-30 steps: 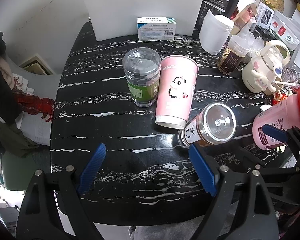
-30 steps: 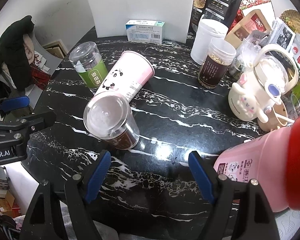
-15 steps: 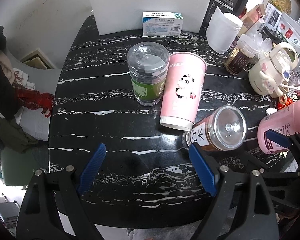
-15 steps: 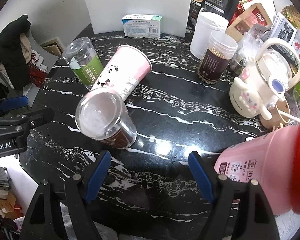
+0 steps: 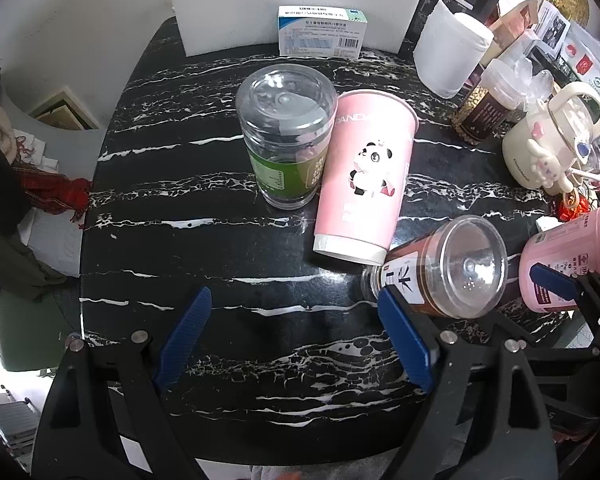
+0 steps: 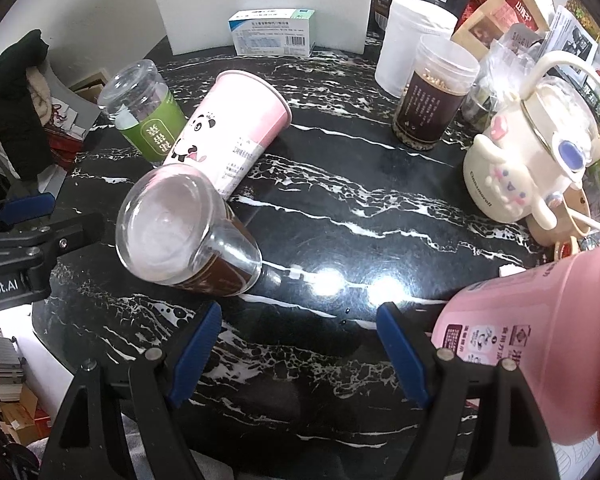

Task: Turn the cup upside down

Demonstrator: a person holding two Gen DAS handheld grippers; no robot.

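Fingers of left gripper spread, empty; right gripper likewise. Pink panda cup upside down on tabletop, well ahead of left fingers, beside green-labelled jar.

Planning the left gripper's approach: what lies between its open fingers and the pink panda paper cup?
In the left wrist view, only bare black marble tabletop lies between the left gripper and the pink panda paper cup.
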